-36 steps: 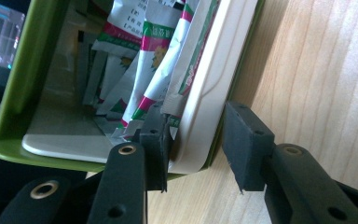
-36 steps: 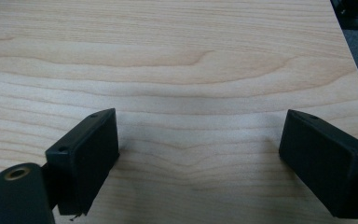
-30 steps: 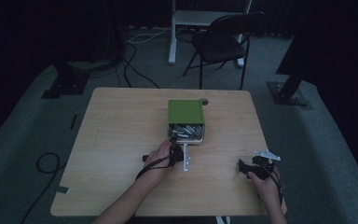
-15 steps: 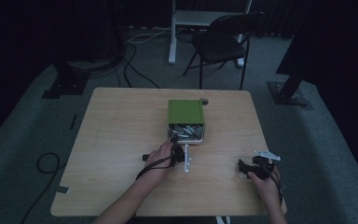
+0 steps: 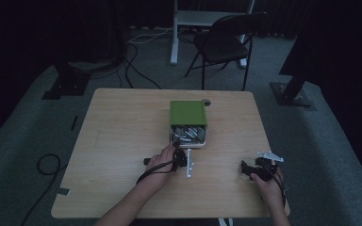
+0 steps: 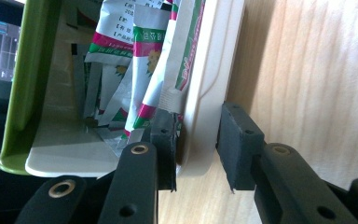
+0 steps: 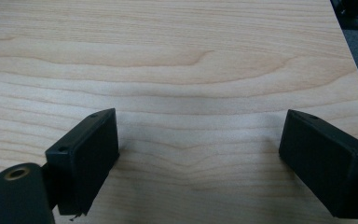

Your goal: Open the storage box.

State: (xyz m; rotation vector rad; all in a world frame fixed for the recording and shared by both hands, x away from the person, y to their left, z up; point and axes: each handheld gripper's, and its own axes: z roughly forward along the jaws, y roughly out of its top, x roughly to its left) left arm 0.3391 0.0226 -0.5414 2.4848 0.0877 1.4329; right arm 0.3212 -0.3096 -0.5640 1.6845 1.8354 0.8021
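A green box (image 5: 188, 113) stands in the middle of the wooden table (image 5: 122, 141), its white drawer (image 5: 189, 143) pulled out toward me and holding several sachets (image 5: 188, 133). My left gripper (image 5: 180, 151) is at the drawer's front. In the left gripper view its jaws straddle the drawer's front wall (image 6: 203, 93): one pad inside against the red, green and white sachets (image 6: 144, 60), the other outside, so the left gripper (image 6: 196, 135) is shut on that wall. My right gripper (image 5: 246, 168) rests near the table's right front; its open jaws (image 7: 198, 140) have only bare wood between them.
A small dark knob (image 5: 206, 102) sits at the box's far right corner. Behind the table stand a folding chair (image 5: 221, 42) and a white stand (image 5: 174, 33). Cables (image 5: 45, 165) lie on the floor at the left. The table's right edge is close to my right hand.
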